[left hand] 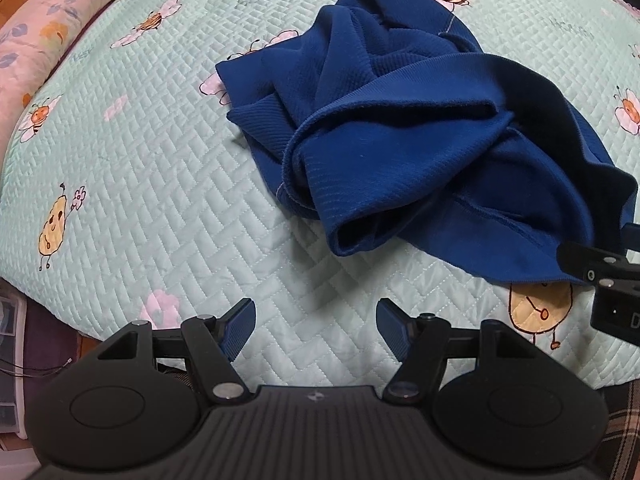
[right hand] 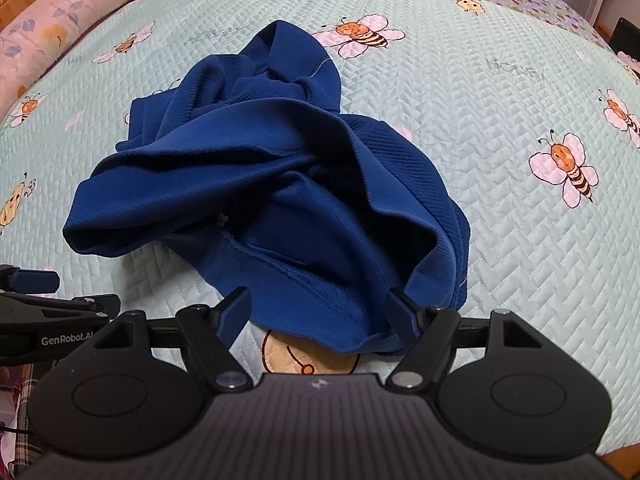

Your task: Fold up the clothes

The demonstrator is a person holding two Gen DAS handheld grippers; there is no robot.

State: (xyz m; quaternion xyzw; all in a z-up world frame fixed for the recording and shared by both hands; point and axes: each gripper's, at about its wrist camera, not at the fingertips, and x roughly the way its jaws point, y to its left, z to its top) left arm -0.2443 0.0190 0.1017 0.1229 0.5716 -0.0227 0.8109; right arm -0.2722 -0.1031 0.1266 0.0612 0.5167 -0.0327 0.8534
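The left tool [left hand: 316, 330] hangs over bare quilt, fingers apart with nothing between them; the crumpled dark-blue ribbed knit garment [left hand: 400, 140] lies at its one o'clock, well apart. The right tool [right hand: 318, 316] also stands apart, unclamped, with the garment's [right hand: 280, 184] near hem between its fingertips at twelve o'clock. Beneath lies the pale-green quilted bedspread with bee prints [right hand: 500, 240]; a pink floral pillow [right hand: 60, 20] sits at ten o'clock.
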